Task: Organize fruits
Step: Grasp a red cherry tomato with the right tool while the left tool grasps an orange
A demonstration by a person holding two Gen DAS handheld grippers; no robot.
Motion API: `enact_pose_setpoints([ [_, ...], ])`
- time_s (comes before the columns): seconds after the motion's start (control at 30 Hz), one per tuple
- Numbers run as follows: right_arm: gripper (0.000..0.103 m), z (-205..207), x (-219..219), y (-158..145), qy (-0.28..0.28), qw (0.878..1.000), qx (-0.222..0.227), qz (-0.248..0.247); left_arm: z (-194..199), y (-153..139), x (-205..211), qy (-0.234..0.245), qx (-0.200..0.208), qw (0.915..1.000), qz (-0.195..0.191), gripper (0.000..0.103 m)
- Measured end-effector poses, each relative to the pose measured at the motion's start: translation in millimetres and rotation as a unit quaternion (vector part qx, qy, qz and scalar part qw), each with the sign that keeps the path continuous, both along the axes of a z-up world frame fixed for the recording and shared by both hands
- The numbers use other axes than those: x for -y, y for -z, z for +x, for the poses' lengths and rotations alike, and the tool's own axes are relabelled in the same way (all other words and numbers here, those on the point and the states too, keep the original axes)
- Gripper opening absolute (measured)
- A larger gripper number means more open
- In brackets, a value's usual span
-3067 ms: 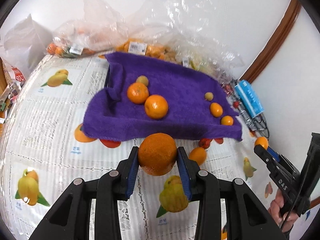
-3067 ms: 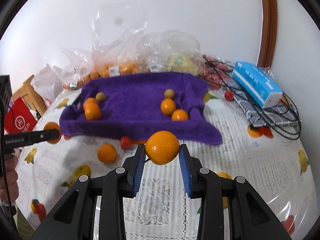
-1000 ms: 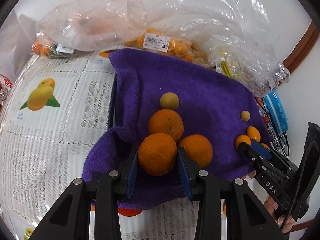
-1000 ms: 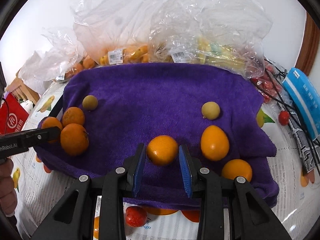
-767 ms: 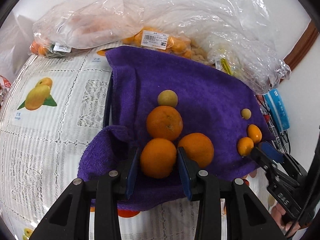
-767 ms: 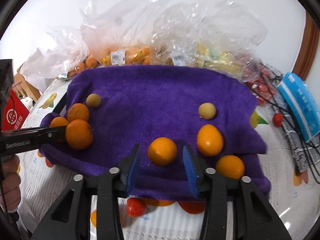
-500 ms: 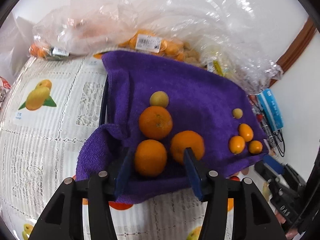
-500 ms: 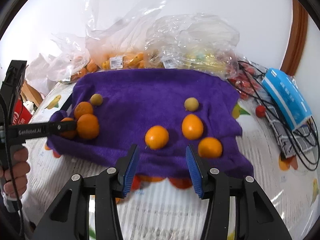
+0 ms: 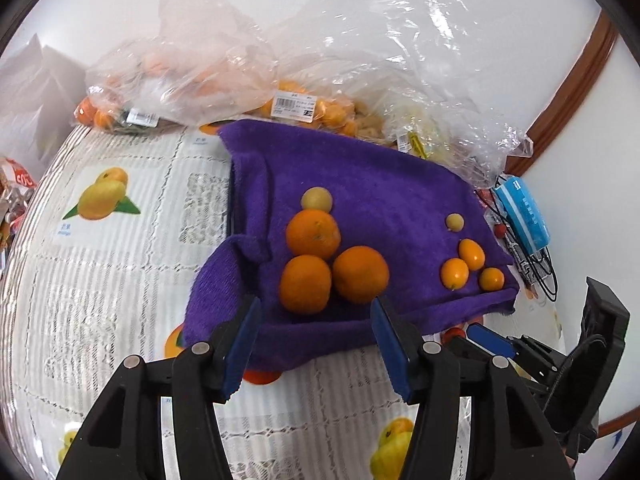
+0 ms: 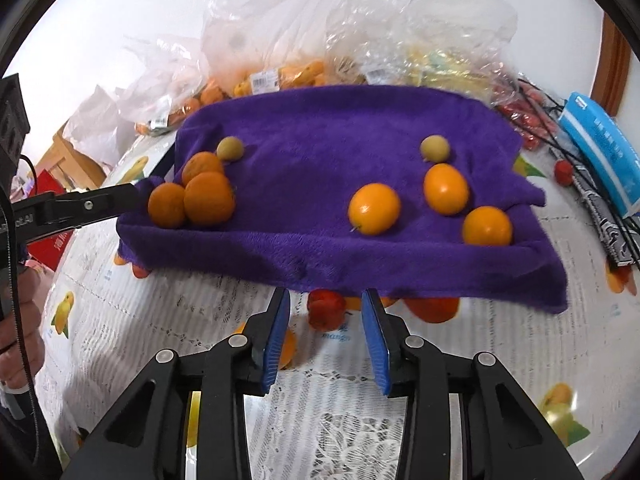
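**Fruit sorted in two clusters on a plush purple towel**

A thick, fuzzy purple towel (image 9: pixel 360 184) lies on the counter (image 9: pixel 120 264), which is covered with a white lace-patterned cloth printed with fruit pictures. On the towel's left part three round, dimpled oranges (image 9: pixel 306 284) sit touching each other in a triangle, with a small, smooth yellow-green fruit (image 9: pixel 316 199) just behind them. On the right part three glossy, slightly oval kumquats (image 10: pixel 374 209) lie near one another, and a second pale round fruit (image 10: pixel 435 148) rests just behind them.

The left gripper (image 9: pixel 316 344) hangs at the towel's near edge with its blue-padded fingers (image 9: pixel 242 344) spread wide and nothing between them; the nearest orange lies just ahead of the gap. The right gripper (image 10: pixel 325 340) is also spread and empty, held over the counter in front of the towel. A small red fruit (image 10: pixel 326 309) lies on the counter at the towel's front edge, just beyond its fingertips.

Behind the towel, crinkled clear plastic bags (image 9: pixel 248 68) with price labels hold more orange fruit. A blue box (image 10: pixel 604 148) and black cables (image 10: pixel 600 208) lie to the right.
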State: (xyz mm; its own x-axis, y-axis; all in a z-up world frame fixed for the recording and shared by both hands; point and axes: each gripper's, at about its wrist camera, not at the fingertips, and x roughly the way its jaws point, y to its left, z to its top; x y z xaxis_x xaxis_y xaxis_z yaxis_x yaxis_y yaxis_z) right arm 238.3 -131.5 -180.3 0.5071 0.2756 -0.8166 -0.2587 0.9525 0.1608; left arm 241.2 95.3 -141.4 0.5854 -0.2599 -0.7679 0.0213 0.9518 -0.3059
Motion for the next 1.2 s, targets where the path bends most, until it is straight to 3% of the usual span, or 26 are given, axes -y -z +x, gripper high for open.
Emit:
enact_pose_setpoints([
  [0.27,0.035,6.6,1.3,13.4,0.02,1.0,-0.021,0.006,-5.8,1.5,-7.0,-0.002,0.0,1.0,-0.009,0.055],
  [0.37,0.026,10.3,4.1,16.2,0.026,0.999,-0.031,0.019,-7.0,1.8,-5.7,0.002,0.001,0.9999,-0.011,0.055],
  [0.6,0.026,1.5,13.0,0.6,0.032,0.999,-0.011,0.02,-8.0,6.2,8.8,0.022,-0.006,0.9996,-0.016,0.055],
  [1.2,0.026,-42.8,115.4,-39.5,0.118,0.992,0.049,-0.003,-6.6,33.6,116.7,0.136,-0.046,0.9896,0.004,0.056],
])
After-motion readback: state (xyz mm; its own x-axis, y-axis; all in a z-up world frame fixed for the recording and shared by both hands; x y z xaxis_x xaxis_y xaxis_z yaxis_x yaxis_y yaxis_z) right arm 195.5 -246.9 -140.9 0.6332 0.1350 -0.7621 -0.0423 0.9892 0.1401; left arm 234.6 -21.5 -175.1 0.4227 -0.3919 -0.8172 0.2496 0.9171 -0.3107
